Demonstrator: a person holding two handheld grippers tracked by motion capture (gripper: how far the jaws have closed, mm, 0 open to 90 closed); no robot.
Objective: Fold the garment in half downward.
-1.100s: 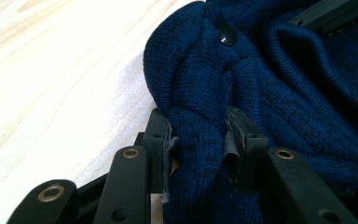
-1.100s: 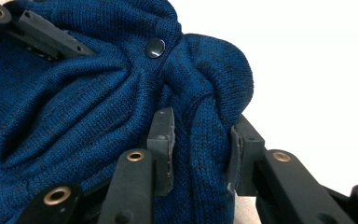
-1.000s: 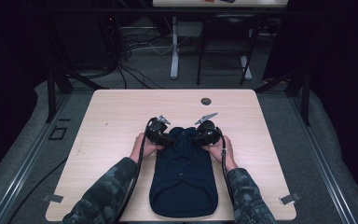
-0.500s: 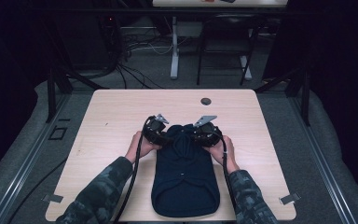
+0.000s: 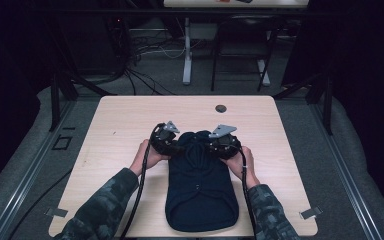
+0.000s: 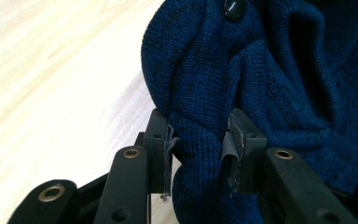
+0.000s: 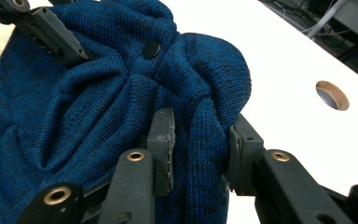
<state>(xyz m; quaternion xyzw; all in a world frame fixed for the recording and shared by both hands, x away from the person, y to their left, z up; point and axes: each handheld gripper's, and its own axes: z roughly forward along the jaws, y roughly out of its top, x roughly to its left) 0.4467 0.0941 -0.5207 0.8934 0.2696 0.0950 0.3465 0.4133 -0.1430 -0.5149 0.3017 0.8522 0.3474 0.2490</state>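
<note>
Both pairs of fingers are pinched onto folds of one dark blue knit sweater [image 5: 201,185]: the left gripper [image 5: 172,145] has a thick roll of knit squeezed between its fingers [image 6: 235,140], and the right gripper [image 5: 219,145] clamps a similar fold between its fingers [image 7: 161,140]. The left pair has just been closing further on that fold. Each grip sits at the sweater's far end, one on each side of the neck (a dark button [image 7: 151,48] shows there), and the knit bunches up between them.

The sweater lies lengthwise on the tabletop [image 5: 120,125], its near hem almost at the near edge. Bare wood lies open to the left, to the right and beyond the grippers up to the far edge; a round hole [image 5: 221,108] sits near that far edge, well apart from the sweater.

Count: one sweater, two grippers, one hole, one button in sight
</note>
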